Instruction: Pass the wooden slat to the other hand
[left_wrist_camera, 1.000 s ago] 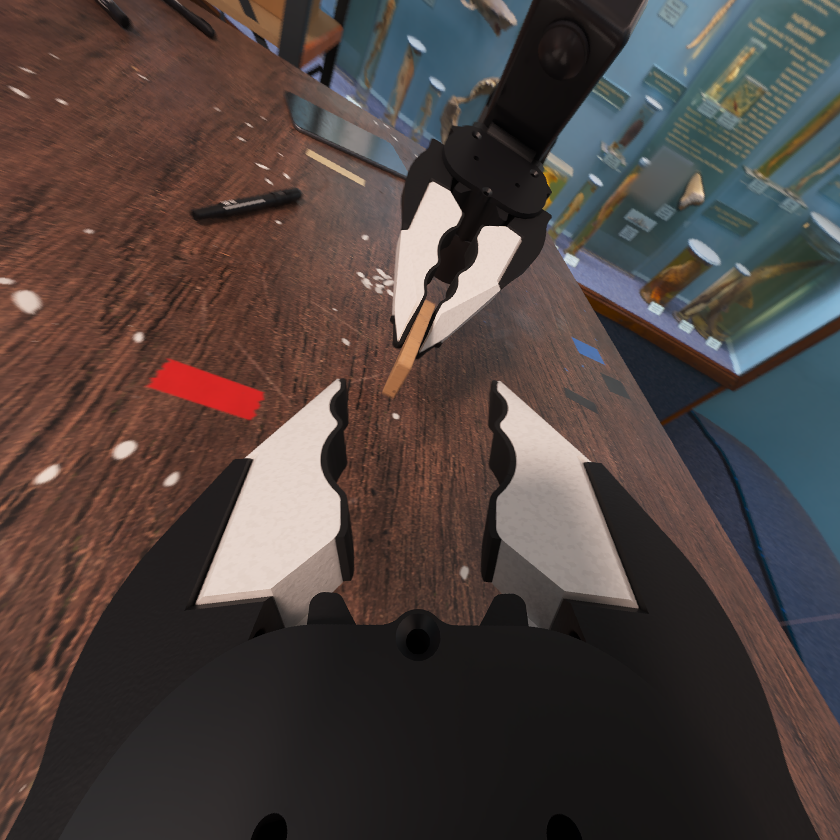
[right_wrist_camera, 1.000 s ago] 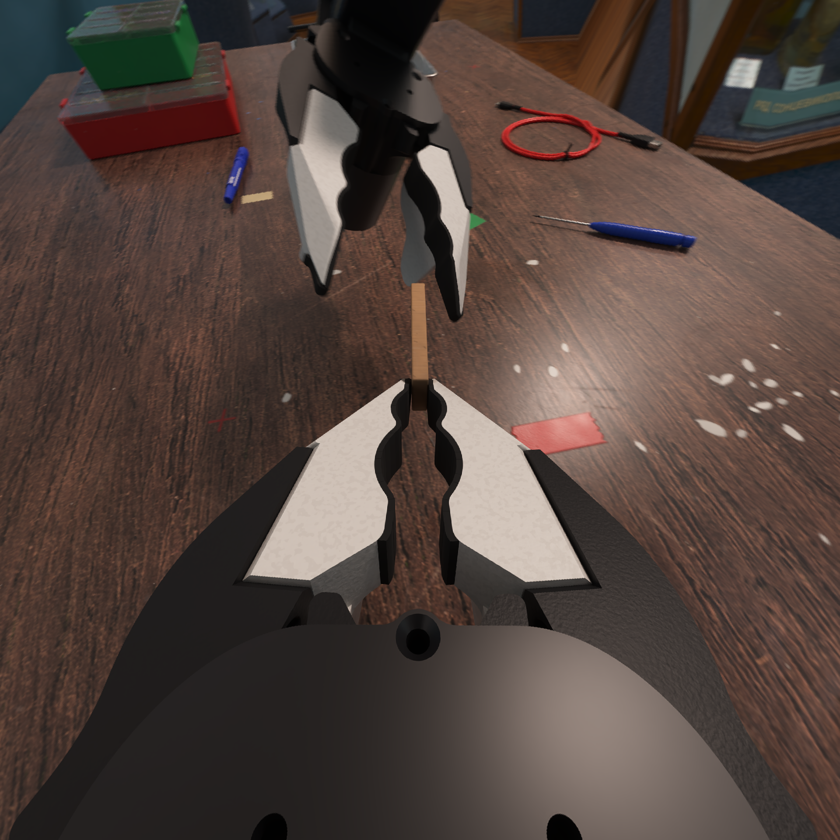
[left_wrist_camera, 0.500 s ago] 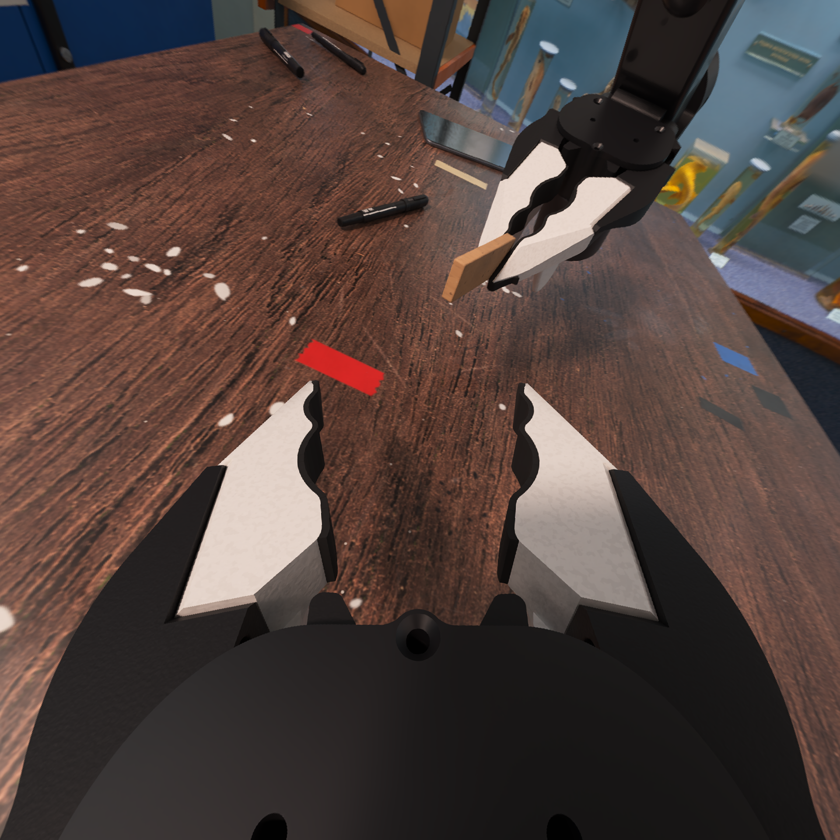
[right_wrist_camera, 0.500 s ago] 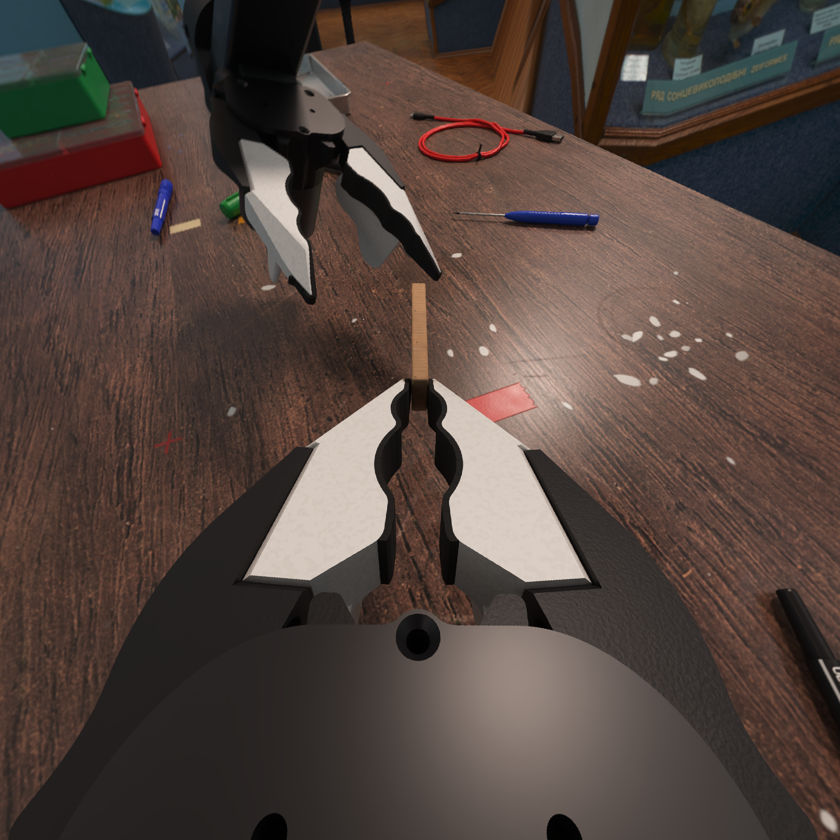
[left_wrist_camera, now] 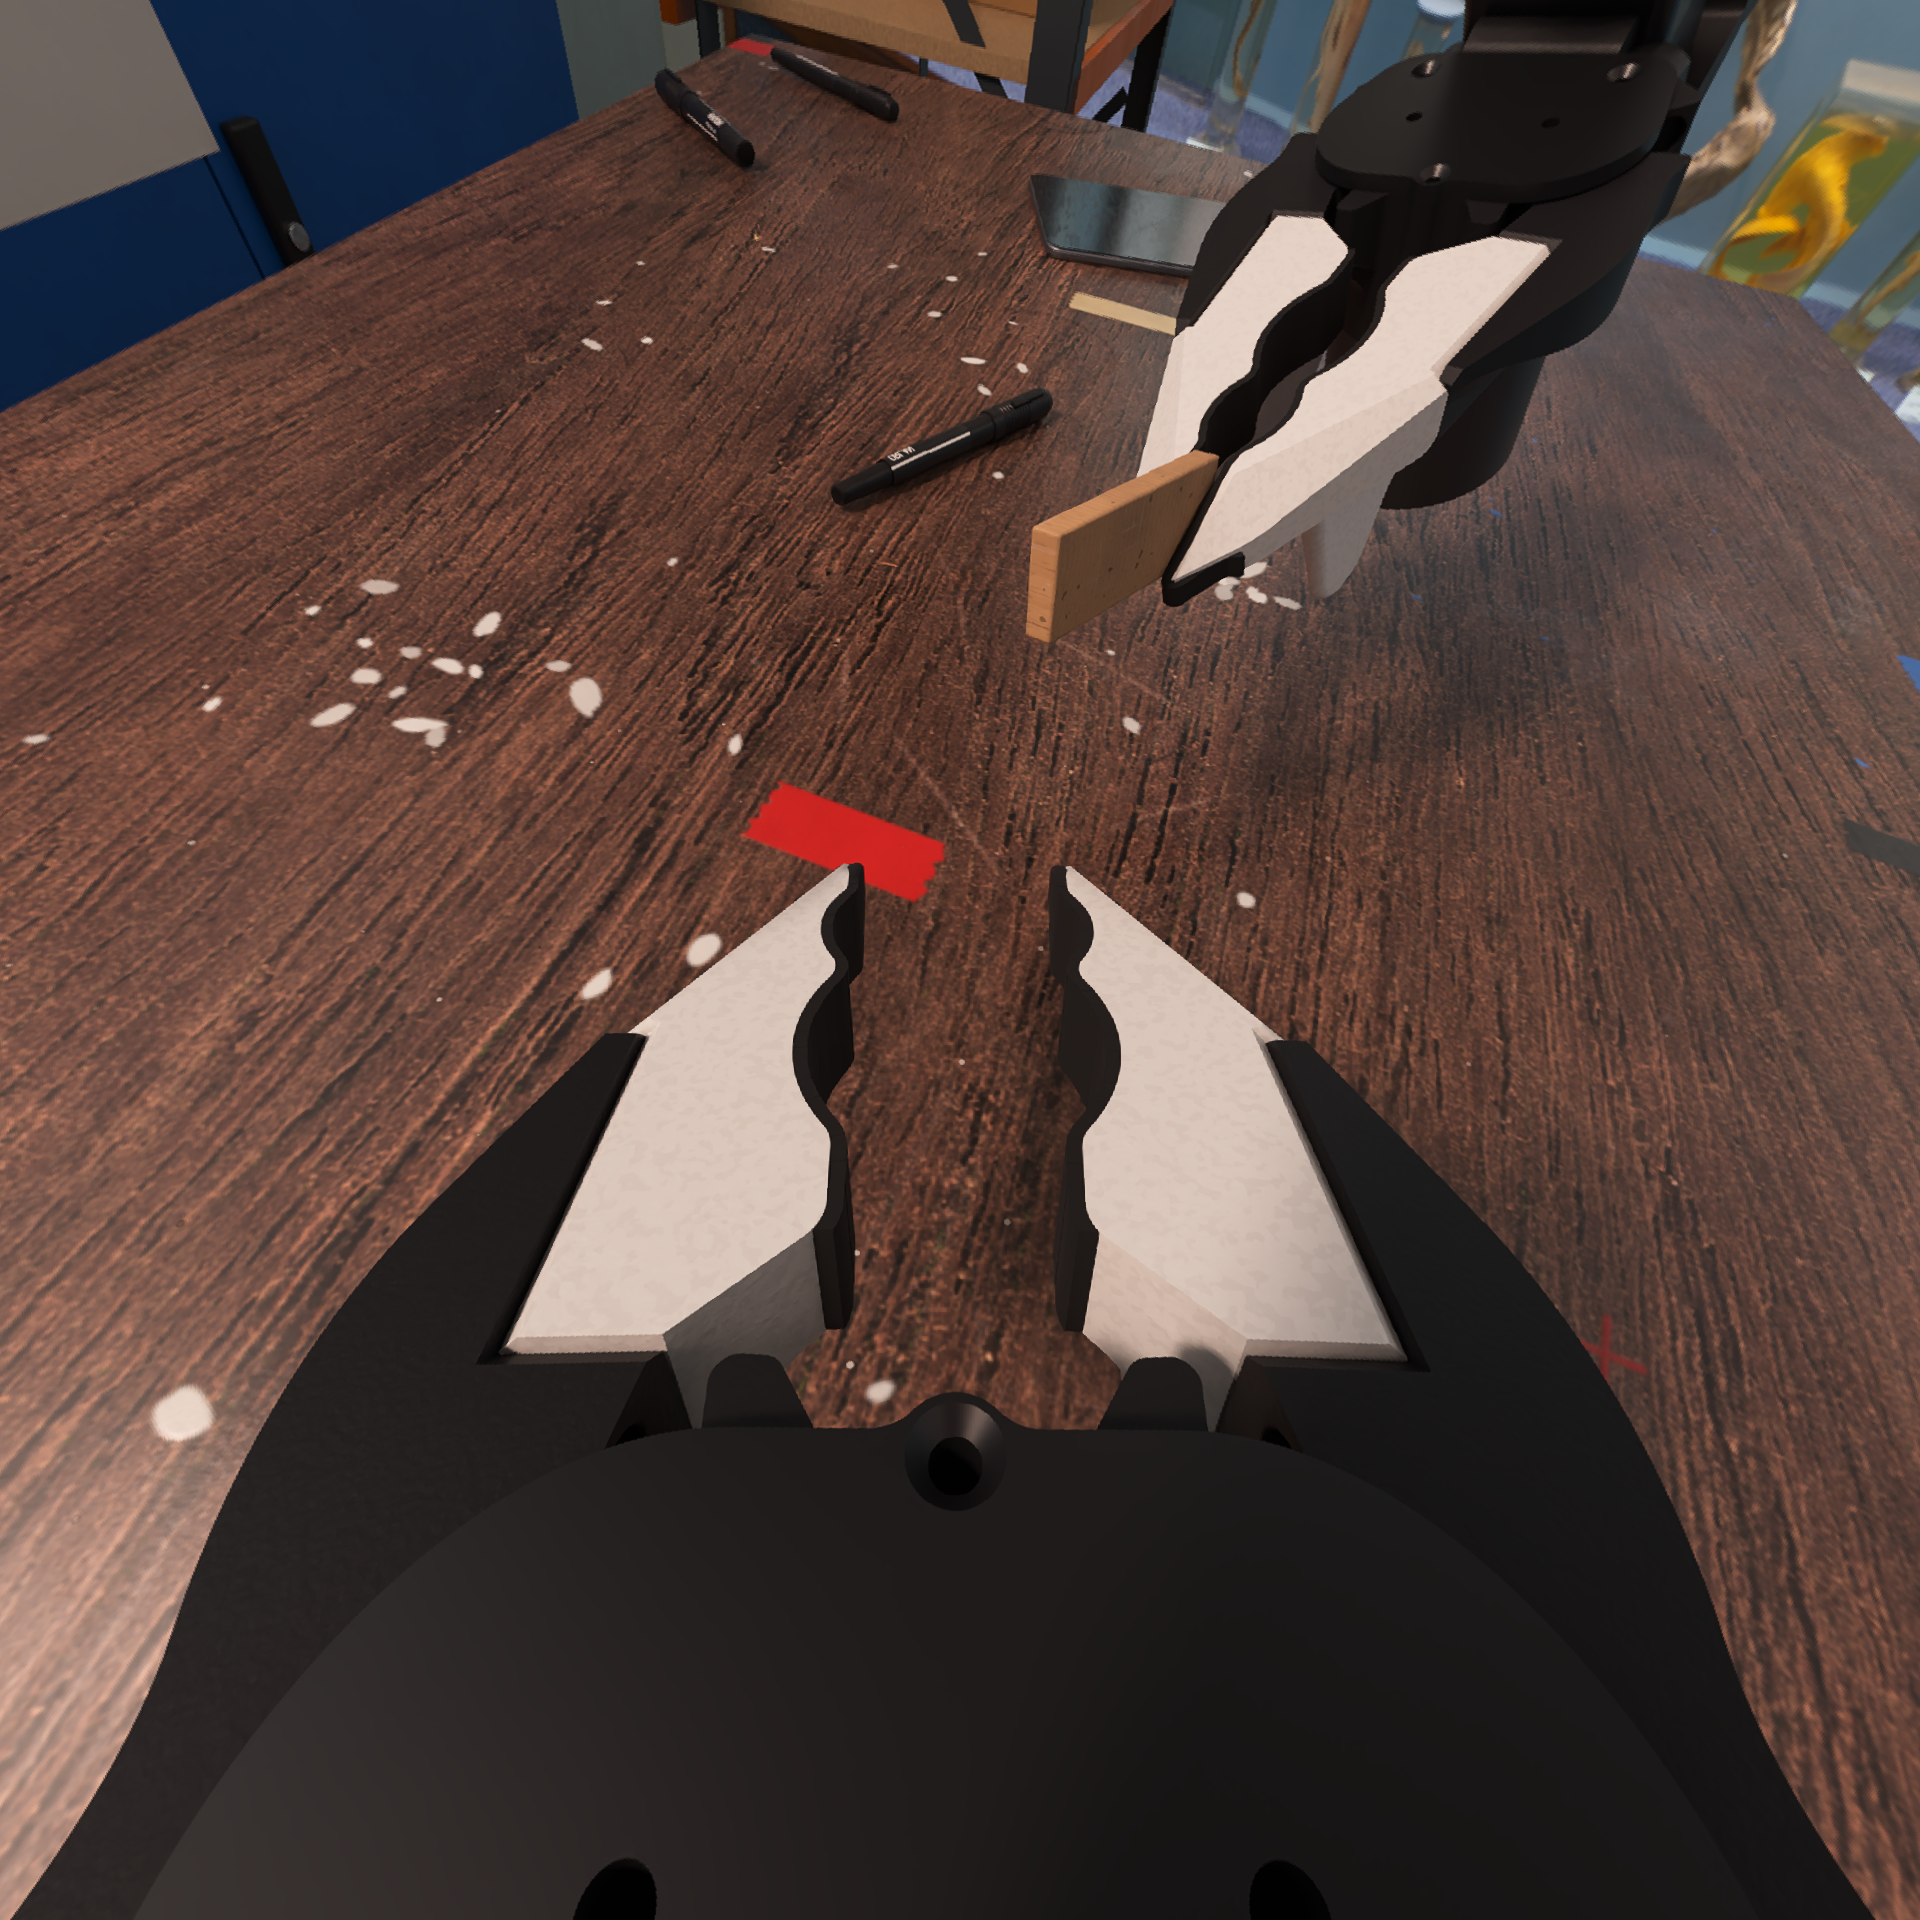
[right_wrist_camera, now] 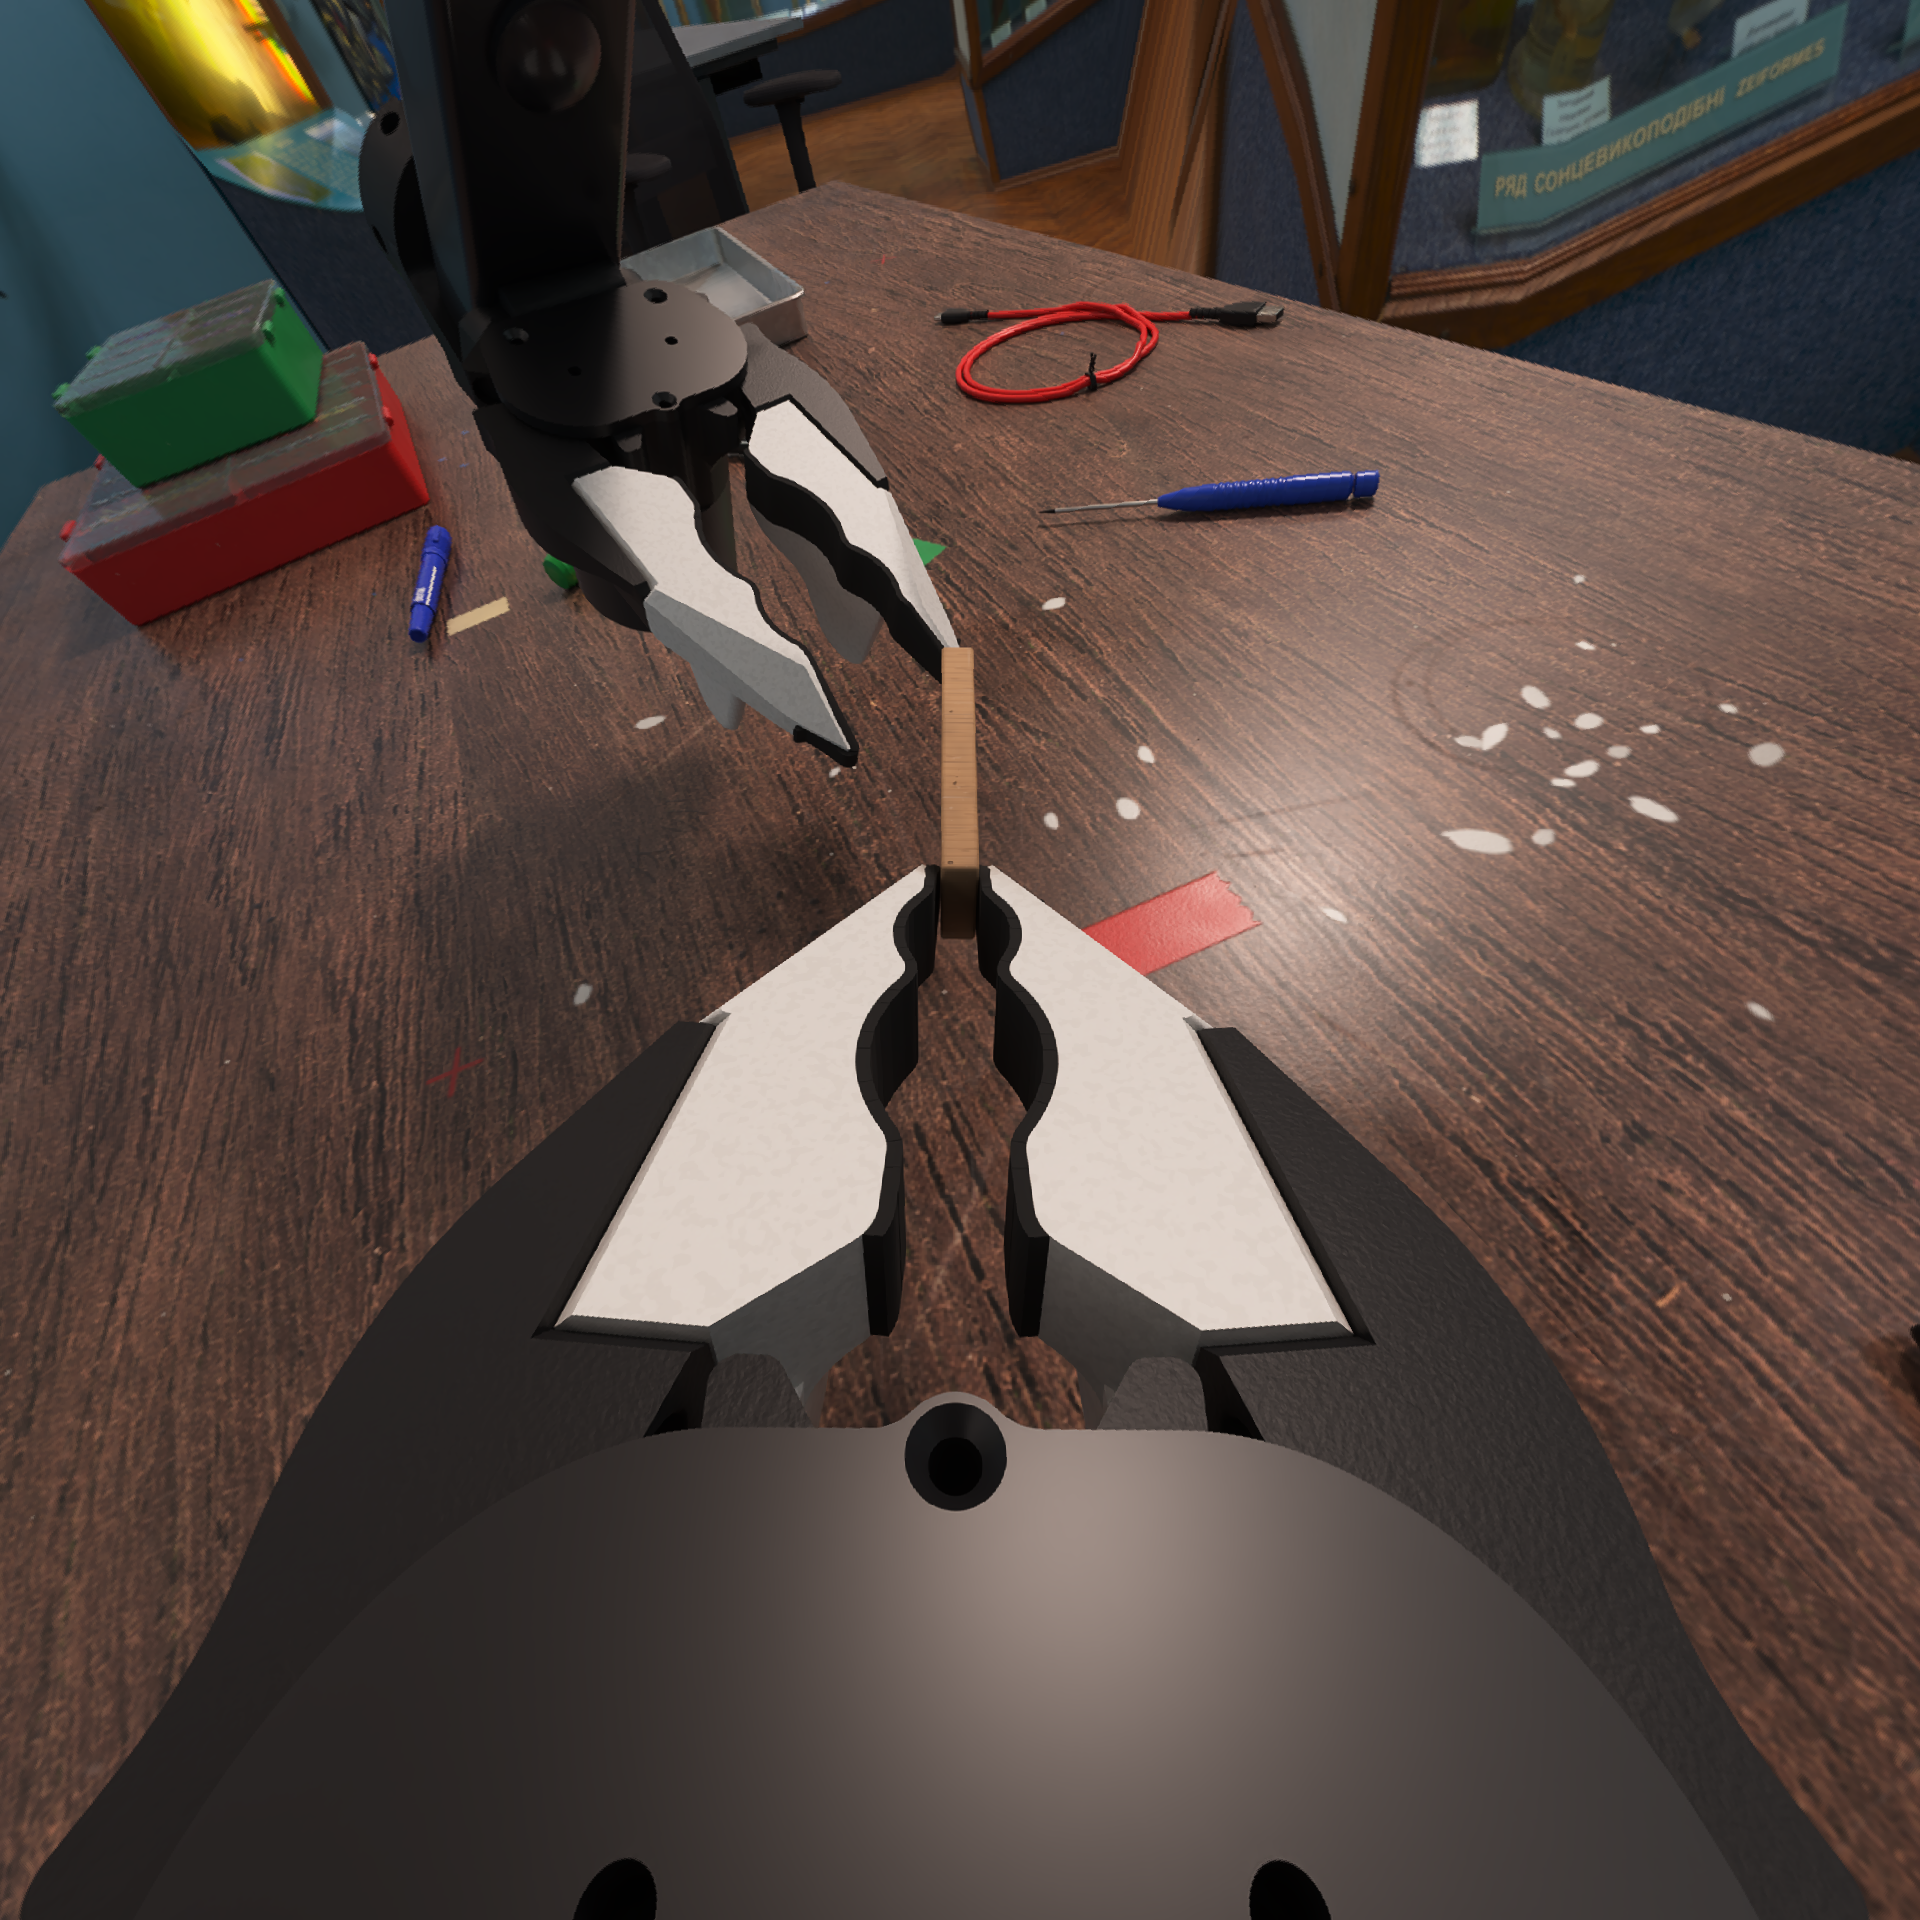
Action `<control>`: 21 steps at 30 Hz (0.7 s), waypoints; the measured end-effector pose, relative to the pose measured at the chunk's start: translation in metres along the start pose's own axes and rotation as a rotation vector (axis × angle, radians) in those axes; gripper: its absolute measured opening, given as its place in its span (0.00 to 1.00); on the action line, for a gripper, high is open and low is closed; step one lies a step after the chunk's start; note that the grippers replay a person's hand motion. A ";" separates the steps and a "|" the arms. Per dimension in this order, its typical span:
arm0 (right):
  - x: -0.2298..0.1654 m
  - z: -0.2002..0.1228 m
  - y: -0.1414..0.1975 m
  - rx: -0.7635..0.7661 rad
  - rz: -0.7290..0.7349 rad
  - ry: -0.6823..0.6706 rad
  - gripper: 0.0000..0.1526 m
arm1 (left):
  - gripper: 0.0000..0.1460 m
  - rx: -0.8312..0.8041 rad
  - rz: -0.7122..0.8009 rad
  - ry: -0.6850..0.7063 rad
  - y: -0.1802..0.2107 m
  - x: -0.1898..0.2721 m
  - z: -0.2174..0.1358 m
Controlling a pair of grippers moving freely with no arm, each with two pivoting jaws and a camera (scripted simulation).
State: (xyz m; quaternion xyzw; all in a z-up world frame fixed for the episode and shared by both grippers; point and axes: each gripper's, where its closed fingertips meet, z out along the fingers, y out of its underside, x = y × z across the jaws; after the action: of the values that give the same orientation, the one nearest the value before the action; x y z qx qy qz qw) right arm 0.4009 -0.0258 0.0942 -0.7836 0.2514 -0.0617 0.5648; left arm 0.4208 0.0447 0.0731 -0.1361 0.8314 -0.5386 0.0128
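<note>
My right gripper (right_wrist_camera: 958, 883) is shut on one end of the light wooden slat (right_wrist_camera: 958, 769), which sticks out forward above the dark wooden table. In the left wrist view the slat (left_wrist_camera: 1117, 545) juts from the right gripper (left_wrist_camera: 1205, 530) at the upper right. My left gripper (left_wrist_camera: 954, 883) is open and empty, low over the table near a red tape strip (left_wrist_camera: 847, 840). In the right wrist view the left gripper (right_wrist_camera: 899, 691) hangs just beyond and left of the slat's far end, not around it.
A black marker (left_wrist_camera: 940, 447), two more markers (left_wrist_camera: 707, 116) and a dark tablet (left_wrist_camera: 1122, 223) lie farther off. The right wrist view shows red and green boxes (right_wrist_camera: 239, 468), a blue pen (right_wrist_camera: 428, 582), a metal tray (right_wrist_camera: 727, 272), a red cable (right_wrist_camera: 1060, 348) and a blue screwdriver (right_wrist_camera: 1247, 490).
The left gripper has drawn back and away from the slat, staying empty, with its jaws somewhat narrower. The right gripper keeps its hold on the slat and has swung to the right.
</note>
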 end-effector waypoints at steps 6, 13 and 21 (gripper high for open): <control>0.000 0.000 0.000 -0.001 0.022 0.000 0.04 | 0.22 -0.003 0.029 -0.012 0.000 0.000 0.001; 0.002 0.000 0.000 -0.007 0.040 0.010 0.04 | 0.19 -0.007 0.047 -0.017 0.000 -0.001 0.001; 0.004 0.000 0.001 -0.013 0.046 0.012 0.04 | 0.16 -0.012 0.047 -0.010 0.002 0.001 0.002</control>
State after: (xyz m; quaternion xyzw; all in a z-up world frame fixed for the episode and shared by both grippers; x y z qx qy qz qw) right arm 0.4042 -0.0282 0.0928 -0.7808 0.2734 -0.0518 0.5594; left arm 0.4201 0.0433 0.0709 -0.1192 0.8374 -0.5326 0.0290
